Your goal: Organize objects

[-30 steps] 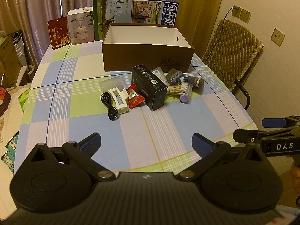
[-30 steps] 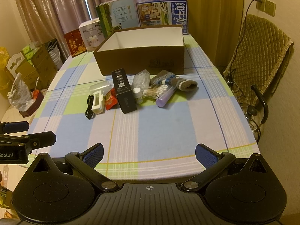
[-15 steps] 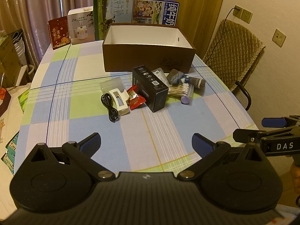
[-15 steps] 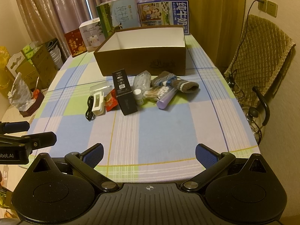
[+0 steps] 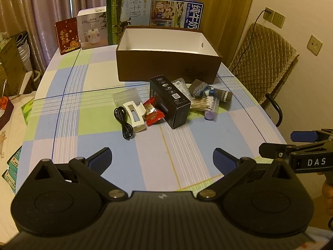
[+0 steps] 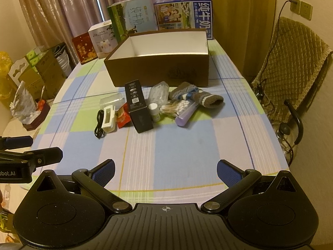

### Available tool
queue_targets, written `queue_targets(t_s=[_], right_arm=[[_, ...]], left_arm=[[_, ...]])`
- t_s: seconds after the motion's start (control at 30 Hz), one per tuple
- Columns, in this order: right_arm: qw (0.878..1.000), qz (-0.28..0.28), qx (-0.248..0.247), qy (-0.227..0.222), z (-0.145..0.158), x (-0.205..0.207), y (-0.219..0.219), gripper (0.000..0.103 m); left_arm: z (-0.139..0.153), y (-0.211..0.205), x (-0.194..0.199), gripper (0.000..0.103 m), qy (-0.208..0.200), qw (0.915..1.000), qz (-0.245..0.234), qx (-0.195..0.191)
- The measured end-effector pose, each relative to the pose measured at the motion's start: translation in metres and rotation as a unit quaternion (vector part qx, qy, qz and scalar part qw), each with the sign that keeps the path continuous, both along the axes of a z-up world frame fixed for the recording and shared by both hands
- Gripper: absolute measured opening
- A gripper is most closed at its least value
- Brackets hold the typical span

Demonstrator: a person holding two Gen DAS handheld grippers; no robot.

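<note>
Hovering over the near edge of the bench (image 5: pixel 87 145), I see my left hand-held gripper (image 5: pixel 162 156) spread wide, pinching nothing, and my right hand-held gripper (image 6: pixel 165 167) equally spread. Mid-bench lies the clutter: black box (image 5: pixel 170 102), white clip (image 5: pixel 134 116), black cable (image 5: pixel 123 123), red packet (image 5: pixel 153 114), cotton swabs (image 6: pixel 177 106), sock (image 6: pixel 197 96). Just behind them stands the open brown box (image 5: pixel 166 66).

Lighting, both wrist views: I get dim, warm yellow indoor light, source unseen. Soft short shadows on the table (image 5: pixel 87 114). No glare. Focus acceptable centrally; strong fisheye bending, dark vignette at corners.
</note>
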State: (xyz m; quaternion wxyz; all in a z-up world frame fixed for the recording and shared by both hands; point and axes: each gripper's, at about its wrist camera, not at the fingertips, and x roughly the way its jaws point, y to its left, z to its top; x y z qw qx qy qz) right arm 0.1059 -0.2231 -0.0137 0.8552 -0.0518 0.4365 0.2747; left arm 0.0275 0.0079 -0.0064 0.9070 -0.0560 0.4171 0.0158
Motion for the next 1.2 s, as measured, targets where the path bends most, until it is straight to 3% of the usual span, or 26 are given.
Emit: queue_targets(t_s=[0.53,1.2], right_arm=[[1.000,0.014,-0.005,0.012,-0.005,0.039,0.006,0.101],[0.999,0.039,0.021,0.002,-0.017,0.126,-0.003,0.101]], left_arm=[[-0.002,0.002,0.033,0.102,0.013,0.9997,0.021,-0.005],[-0.014,0.026,0.076,0.102,0.028,0.9948,0.098,0.000]])
